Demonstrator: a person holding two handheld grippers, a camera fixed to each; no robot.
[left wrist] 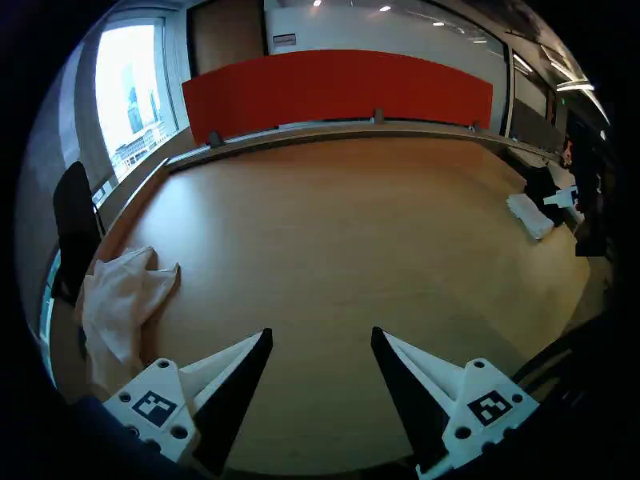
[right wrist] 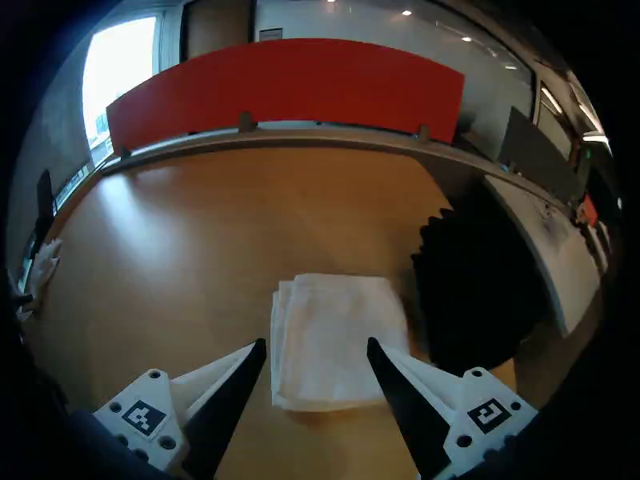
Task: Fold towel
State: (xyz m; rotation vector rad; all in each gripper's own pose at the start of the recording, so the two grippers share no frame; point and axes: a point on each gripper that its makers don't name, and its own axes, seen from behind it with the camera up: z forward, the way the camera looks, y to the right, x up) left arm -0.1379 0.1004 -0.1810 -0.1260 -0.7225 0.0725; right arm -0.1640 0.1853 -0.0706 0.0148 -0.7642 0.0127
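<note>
left gripper (left wrist: 322, 332) and right gripper (right wrist: 314, 342) are hanging wide open, empty. folded towel (right wrist: 332, 320) is lying on tabletop (right wrist: 200, 232) just ahead of right gripper. crumpled cloth (left wrist: 120, 304) is looking soft, limp: likely gripping best at a corner.

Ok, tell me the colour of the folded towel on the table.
The folded towel is white, clearest in the right gripper view.

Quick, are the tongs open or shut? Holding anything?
Left tongs: open, holding nothing, above the table.
Right tongs: open, holding nothing; the folded towel lies below them, ungripped.
</note>
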